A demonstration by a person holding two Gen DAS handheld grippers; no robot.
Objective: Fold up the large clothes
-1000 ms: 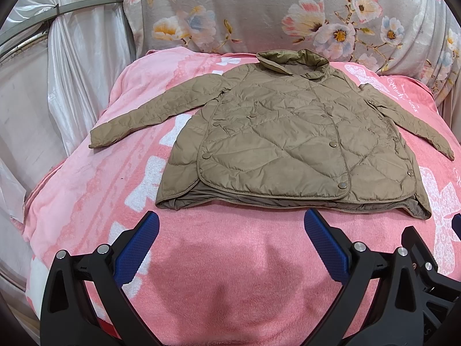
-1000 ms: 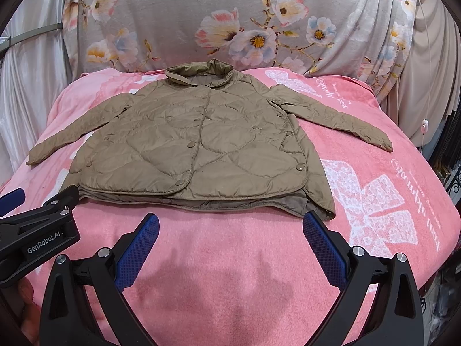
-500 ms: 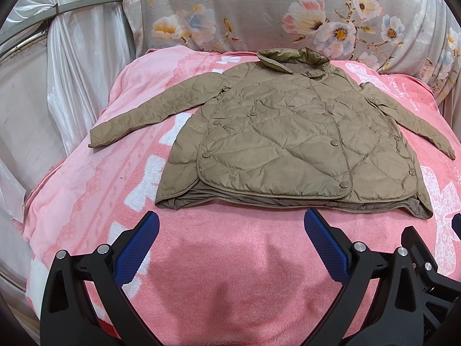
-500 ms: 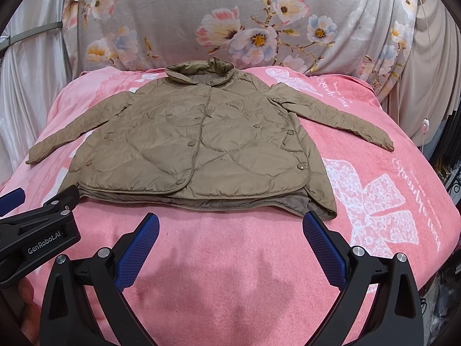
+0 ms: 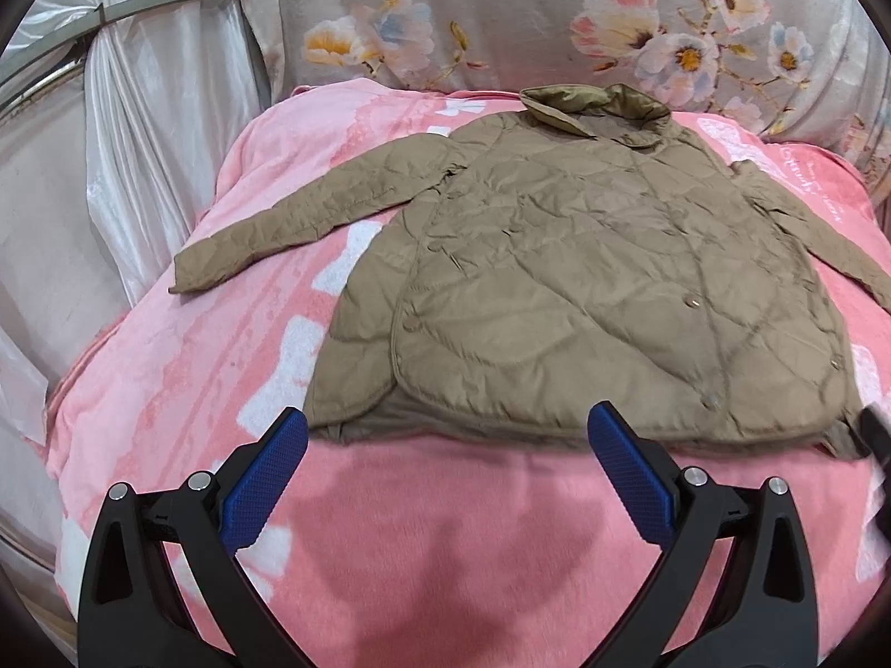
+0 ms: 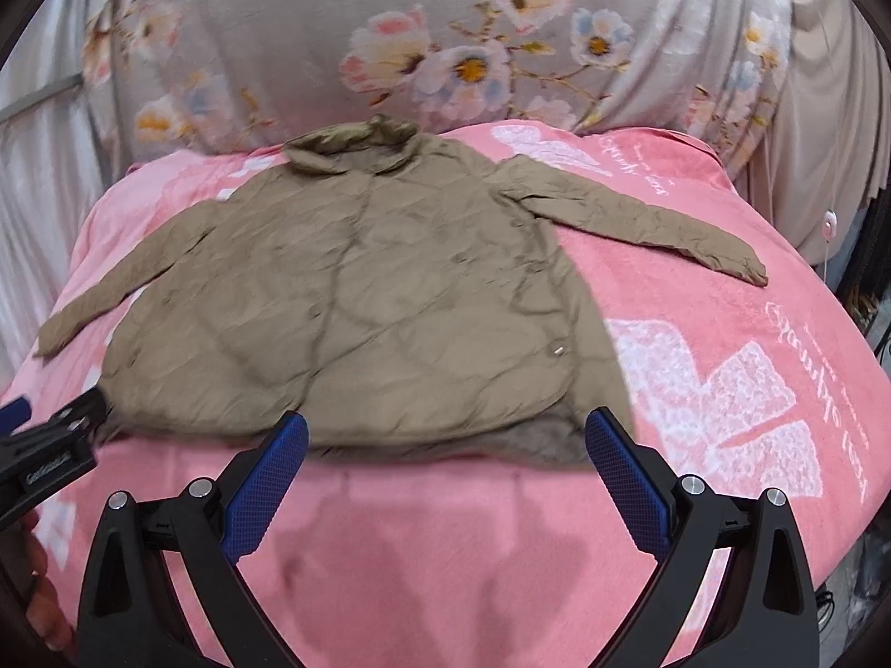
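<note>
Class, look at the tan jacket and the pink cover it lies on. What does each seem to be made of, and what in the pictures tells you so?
Jacket: probably a thin synthetic shell over light padding, matte with a faint sheen; stitched quilt lines, fine crinkles and snap buttons suggest it.
Pink cover: probably plush fleece or a towel-like blanket; its surface looks fuzzy and dull, with a soft-edged white pattern.

Jacket (image 5: 584, 289): quilted khaki cloth, thin padded shell, faint sheen, creased; small shiny metal snaps (image 5: 693, 302) on front. Blanket (image 5: 423, 529): pink plush fleece, fuzzy matt nap, white pattern woven in. Backdrop sheet (image 6: 456, 50): grey floral cloth, smooth, matt. Curtain (image 5: 145, 111): white satin-like cloth, glossy, with folds. Left gripper (image 5: 445, 434): black matt plastic arms, blue textured pads (image 5: 262, 479), bright metal screws. Right gripper (image 6: 445, 437): same black plastic and dimpled blue pads.
</note>
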